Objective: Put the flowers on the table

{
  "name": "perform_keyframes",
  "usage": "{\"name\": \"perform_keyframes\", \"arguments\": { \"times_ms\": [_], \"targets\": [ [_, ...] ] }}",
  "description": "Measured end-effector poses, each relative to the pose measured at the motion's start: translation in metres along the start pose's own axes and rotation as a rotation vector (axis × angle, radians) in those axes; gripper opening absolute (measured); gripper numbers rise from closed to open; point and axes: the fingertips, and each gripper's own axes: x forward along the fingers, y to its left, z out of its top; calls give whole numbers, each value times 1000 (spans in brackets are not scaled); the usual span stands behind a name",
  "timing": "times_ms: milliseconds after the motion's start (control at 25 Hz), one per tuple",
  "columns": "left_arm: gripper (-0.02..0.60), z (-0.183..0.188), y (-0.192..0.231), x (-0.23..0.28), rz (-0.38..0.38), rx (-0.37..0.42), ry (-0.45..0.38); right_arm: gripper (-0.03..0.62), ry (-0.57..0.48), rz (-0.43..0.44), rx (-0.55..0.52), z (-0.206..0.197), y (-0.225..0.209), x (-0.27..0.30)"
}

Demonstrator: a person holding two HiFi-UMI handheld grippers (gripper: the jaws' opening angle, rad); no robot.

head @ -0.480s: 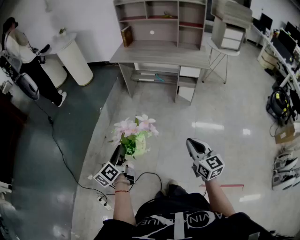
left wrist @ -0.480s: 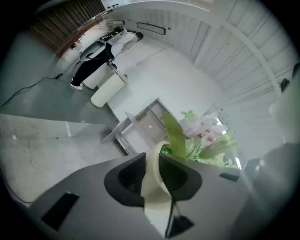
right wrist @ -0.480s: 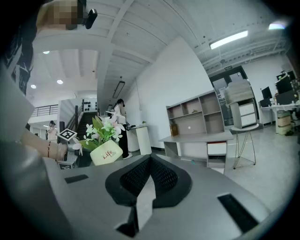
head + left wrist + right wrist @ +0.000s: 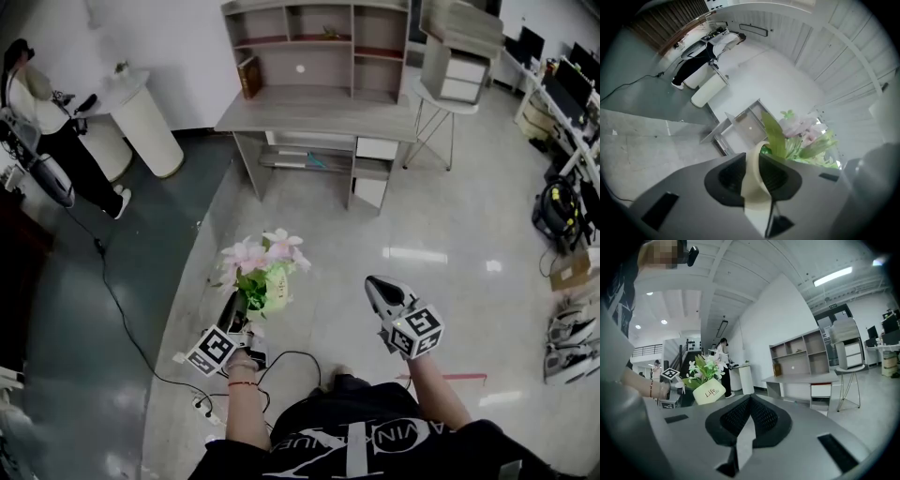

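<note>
A pale green pot of pink and white flowers [image 4: 262,267] hangs in the air above the floor, tilted. My left gripper [image 4: 238,314] is shut on the pot's rim [image 4: 757,173], which shows pinched between its jaws, with leaves and blooms [image 4: 801,136] beyond. The pot [image 4: 708,392] also shows at the left in the right gripper view. My right gripper [image 4: 380,291] is held beside it at the right, shut and holding nothing. The grey table [image 4: 319,112] with a shelf unit stands ahead across the floor.
A person [image 4: 47,122] stands at a white round counter [image 4: 145,117] far left. A cable [image 4: 122,319] runs over the floor to a power strip [image 4: 208,405]. A small table with a drawer box [image 4: 455,61] stands right of the grey table. Desks and bags line the right edge.
Both grippers and the flower pot have shifted slightly forward and left toward the grey table. The holds are unchanged.
</note>
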Motion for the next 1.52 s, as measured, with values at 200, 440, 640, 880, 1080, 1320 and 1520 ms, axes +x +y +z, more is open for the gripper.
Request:
{"name": "perform_keyframes", "arguments": {
  "times_ms": [200,440,640,880,1080,1320,1520],
  "targets": [
    [84,1,-7,0,1,-13,-21,9,-12,12,10,2,-5,-5],
    [84,-6,-6,9,3,-27,-29,11,-4,2,13,-6,-22,-3],
    [84,-7,-17,44,19,-75,-50,11,9,0,29,-2,-62,1],
    [83,-5,-14,63,20,-96,-50,11,7,-9,39,1,-78,12],
    [83,12,1,132,19,-123,-29,11,29,-34,52,7,-117,60],
    [83,44,-12,196,11,-136,19,11,40,-64,84,48,-158,105],
    [83,43,6,213,-8,-126,21,11,31,-61,85,28,-160,124]
  ]
}}
